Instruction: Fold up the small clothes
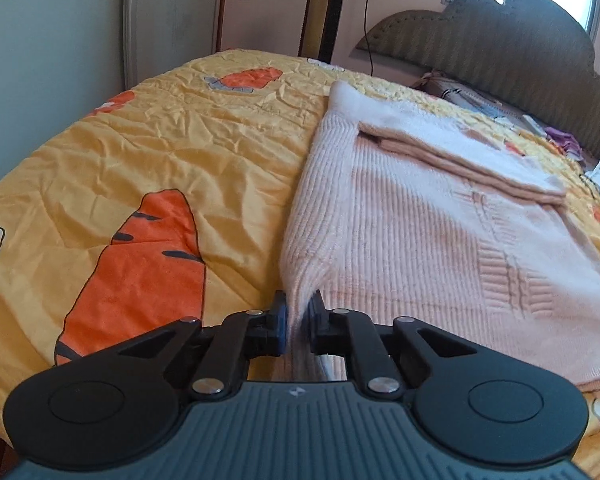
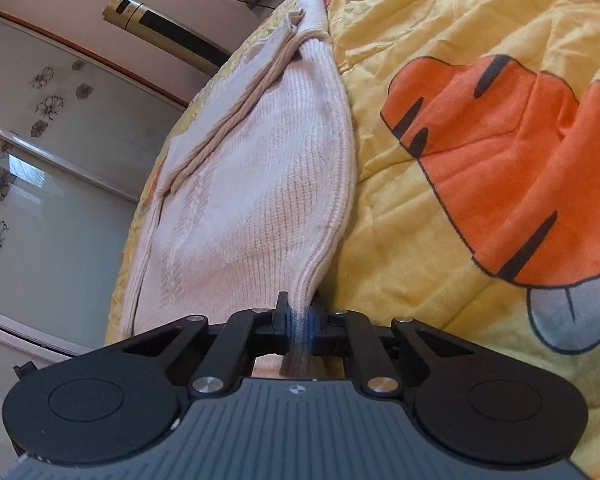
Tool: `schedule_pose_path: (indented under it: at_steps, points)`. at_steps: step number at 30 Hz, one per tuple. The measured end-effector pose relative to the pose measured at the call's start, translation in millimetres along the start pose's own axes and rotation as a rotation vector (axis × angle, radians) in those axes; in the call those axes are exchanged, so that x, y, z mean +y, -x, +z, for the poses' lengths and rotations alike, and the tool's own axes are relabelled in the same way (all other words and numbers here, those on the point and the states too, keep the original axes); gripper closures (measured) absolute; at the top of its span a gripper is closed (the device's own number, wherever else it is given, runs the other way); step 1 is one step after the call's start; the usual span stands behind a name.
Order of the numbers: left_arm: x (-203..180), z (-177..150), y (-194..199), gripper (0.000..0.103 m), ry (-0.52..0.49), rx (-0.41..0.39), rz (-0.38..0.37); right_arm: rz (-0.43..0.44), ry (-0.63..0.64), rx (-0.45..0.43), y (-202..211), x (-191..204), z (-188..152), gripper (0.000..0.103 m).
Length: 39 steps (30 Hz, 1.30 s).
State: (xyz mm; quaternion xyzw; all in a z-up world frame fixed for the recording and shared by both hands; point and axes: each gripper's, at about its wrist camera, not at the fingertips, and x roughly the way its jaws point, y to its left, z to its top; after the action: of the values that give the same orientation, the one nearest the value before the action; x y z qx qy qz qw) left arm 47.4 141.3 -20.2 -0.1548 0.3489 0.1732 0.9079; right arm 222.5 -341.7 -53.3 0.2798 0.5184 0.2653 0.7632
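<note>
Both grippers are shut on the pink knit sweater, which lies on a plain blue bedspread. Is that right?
Not quite. Both the left gripper and right gripper are shut on the pink knit sweater, but the bedspread is yellow with orange carrot prints, not plain blue, as both wrist views show.

The knitted sweater [image 1: 420, 232] lies on the quilt [image 1: 160, 140] that covers the bed, with one sleeve [image 1: 460, 156] folded across its upper part. The left gripper [image 1: 299, 312] and the right gripper [image 2: 299, 316] each pinch a near edge of it between their fingers. Behind the bed stands the headboard [image 1: 520, 52], with a tower fan [image 2: 168, 28] by the wall beside it.
</note>
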Motion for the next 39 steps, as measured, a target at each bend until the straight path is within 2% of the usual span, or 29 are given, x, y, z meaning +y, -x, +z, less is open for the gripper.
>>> schedule_pose_path:
  at_steps: [2,5,9,11,12,13,16,18,21,23,25,27,28,30,33,36,39]
  points:
    - [-2,3,7,0.093,-0.004,-0.009,-0.032,-0.031,0.032,-0.042,20,1,12,0.092]
    - [-4,-7,-3,0.093,-0.025,0.038,-0.010,-0.040,0.054,-0.047,43,-2,27,0.092]
    - [4,-13,-7,0.092,0.000,0.051,-0.001,-0.064,0.053,0.062,22,-5,15,0.092]
    - [4,-11,-8,0.092,-0.019,0.058,-0.005,-0.040,0.022,0.055,17,-9,6,0.092]
    - [4,-11,-10,0.091,-0.027,0.071,-0.011,-0.028,-0.005,0.046,18,-11,4,0.090]
    - [5,-10,-11,0.091,-0.026,0.079,-0.018,-0.016,-0.032,0.027,20,-13,2,0.082]
    - [7,-7,-16,0.090,0.008,0.094,-0.037,0.010,-0.099,0.003,25,-20,-1,0.073]
    - [6,-5,-18,0.087,0.021,0.098,-0.036,0.023,-0.109,-0.001,25,-20,-3,0.071]
    - [1,-3,-16,0.077,0.014,0.105,-0.027,0.024,-0.104,0.010,20,-17,-2,0.071]
    - [-1,-4,-17,0.060,-0.011,0.090,-0.021,0.027,-0.110,0.010,18,-17,0,0.070]
    - [-1,-7,-19,0.060,-0.025,0.072,-0.004,0.028,-0.102,0.011,16,-14,1,0.069]
    - [-1,-10,-19,0.075,-0.033,0.049,0.002,0.037,-0.104,0.008,13,-14,2,0.069]
    - [0,-9,-18,0.093,-0.030,0.052,-0.019,0.046,-0.097,0.009,10,-12,1,0.080]
    - [0,-6,-16,0.093,-0.020,0.052,-0.027,0.055,-0.095,0.023,7,-12,0,0.089]
    - [4,0,-13,0.093,0.011,0.062,-0.067,0.086,-0.057,-0.004,12,-8,-4,0.090]
    - [19,17,-7,0.093,0.121,0.061,-0.152,0.132,-0.083,-0.035,21,-6,1,0.090]
    - [33,42,3,0.094,0.217,0.036,-0.257,0.230,-0.103,-0.073,33,5,13,0.090]
